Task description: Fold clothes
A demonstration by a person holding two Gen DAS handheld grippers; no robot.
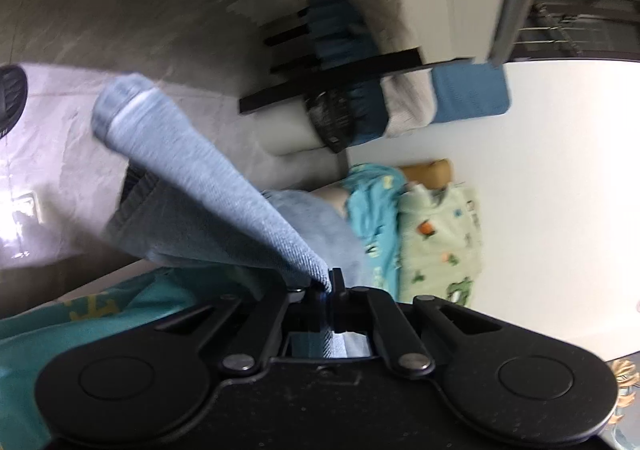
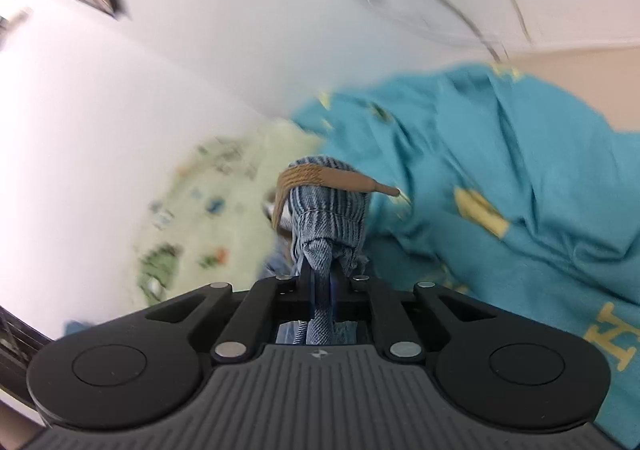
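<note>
Now | your left tongs point(image 1: 326, 284) are clamped on the jeans' point(image 1: 208, 186) leg, right tongs point(image 2: 320, 282) clamped on their drawstring waist, lifting them to spread them, I judge | beyond, teal cloth point(image 2: 500, 154) and green print point(image 1: 440, 234) lie heaped | blur hides detail; surface underneath unseen.
</note>
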